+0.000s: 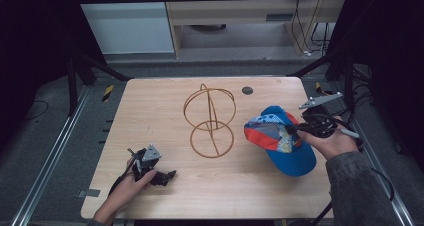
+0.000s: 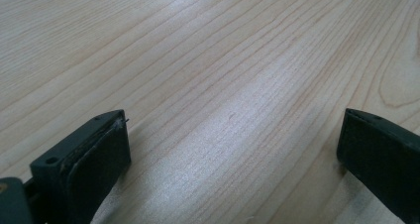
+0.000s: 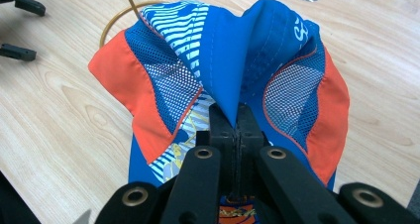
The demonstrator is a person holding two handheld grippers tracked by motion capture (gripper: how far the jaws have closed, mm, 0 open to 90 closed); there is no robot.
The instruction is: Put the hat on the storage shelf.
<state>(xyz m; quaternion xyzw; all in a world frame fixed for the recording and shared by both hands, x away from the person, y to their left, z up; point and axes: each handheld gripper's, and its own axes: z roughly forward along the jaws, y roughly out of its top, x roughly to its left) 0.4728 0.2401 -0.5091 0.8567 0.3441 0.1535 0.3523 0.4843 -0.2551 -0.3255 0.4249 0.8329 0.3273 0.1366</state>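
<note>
my right claw pinched the blue mesh cap beside a wire-hoop stand; my left claw gaped above the woodgrain surface.

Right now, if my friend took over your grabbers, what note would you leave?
Right gripper: shut on a fold of the blue and orange cap, held at the table's right side.
Left gripper: open, holding nothing, low over the wooden table at front left.
Wire stand: mid-table, bare.
Done: cap picked up.
Left, probably: put the cap on the stand.
</note>
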